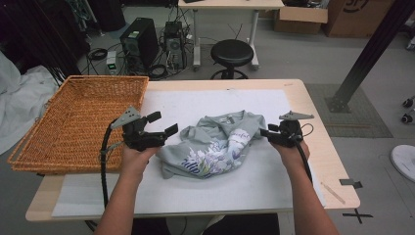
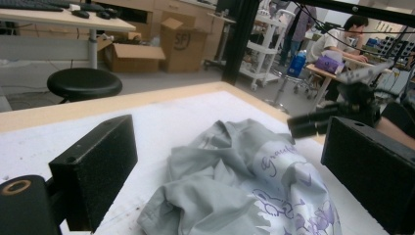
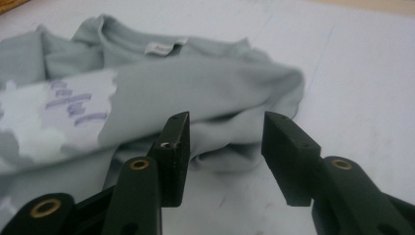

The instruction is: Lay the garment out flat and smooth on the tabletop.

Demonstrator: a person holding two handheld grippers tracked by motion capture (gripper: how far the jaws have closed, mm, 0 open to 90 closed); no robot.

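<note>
Shirt (image 1: 215,144) lay crumpled mid-table on the white mat (image 1: 205,196), collar up toward the far edge, printed front facing up. Its bulk ran roughly side to side, w/ the long axis slanting from near-left to far-right, so each end pointed at one claw.

R gripper (image 1: 265,132) sat at the shirt's right end, jaws parted about halfway, nothing clamped. In the right gripper view the jaws (image 3: 225,147) framed a rumpled fold of the shirt (image 3: 205,93): cloth lay just ahead of and between the tips, apart from the pads as far as I could tell. The collar tag (image 3: 157,48) was further off, up and to the left of that view. So the fabric edge lay straight ahead and slightly below the R claw; a short push fwd and down looked like enough before closing.

L gripper (image 1: 164,123) hovered just beside the shirt's left end, jaws spread wide, empty. In the left gripper view the shirt (image 2: 235,191) lay low between the jaws, still ahead of them, not touched.

Basket (image 1: 78,122) stood to the left, well clear of the shirt.

Judgement: R claw was nearer its grab point; L had to drop lower to meet cloth.
</note>
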